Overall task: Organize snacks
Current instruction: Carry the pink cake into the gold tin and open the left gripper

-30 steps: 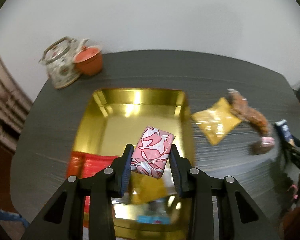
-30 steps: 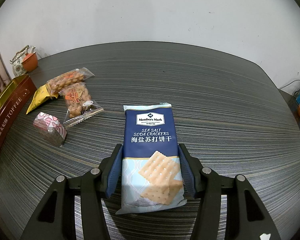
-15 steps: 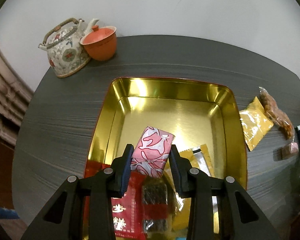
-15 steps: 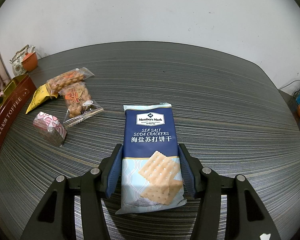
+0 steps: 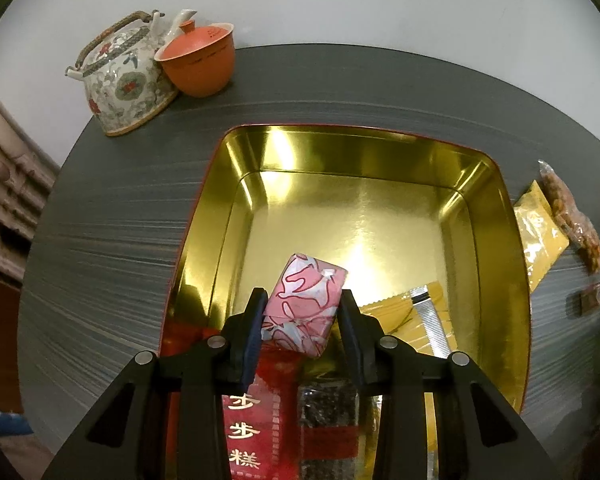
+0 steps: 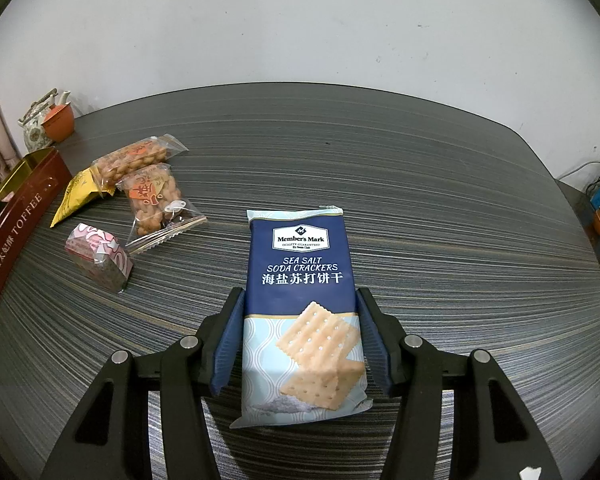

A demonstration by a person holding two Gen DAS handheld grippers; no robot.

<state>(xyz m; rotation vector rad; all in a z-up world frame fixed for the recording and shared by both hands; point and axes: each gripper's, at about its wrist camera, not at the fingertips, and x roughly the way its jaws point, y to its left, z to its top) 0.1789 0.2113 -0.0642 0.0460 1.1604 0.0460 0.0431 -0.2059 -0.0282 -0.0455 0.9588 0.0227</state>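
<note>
The left gripper [image 5: 300,320] clamps a pink-wrapped cake [image 5: 306,304] above the gold tin [image 5: 500,240], where several snacks already lie at six o'clock. The right gripper [image 6: 300,344] pinches the soda crackers [image 6: 302,300]; four packets wait at ten o'clock.

Even indoor light, sharp focus; strong glare on gold tin floor [image 5: 364,216]; fisheye bends bench edge [image 6: 500,128], dark corners.

Pink-wrapped snack [image 5: 302,306] tilted above the gold tin [image 5: 496,240]; blue cracker pack [image 6: 302,312] flat on table.
</note>
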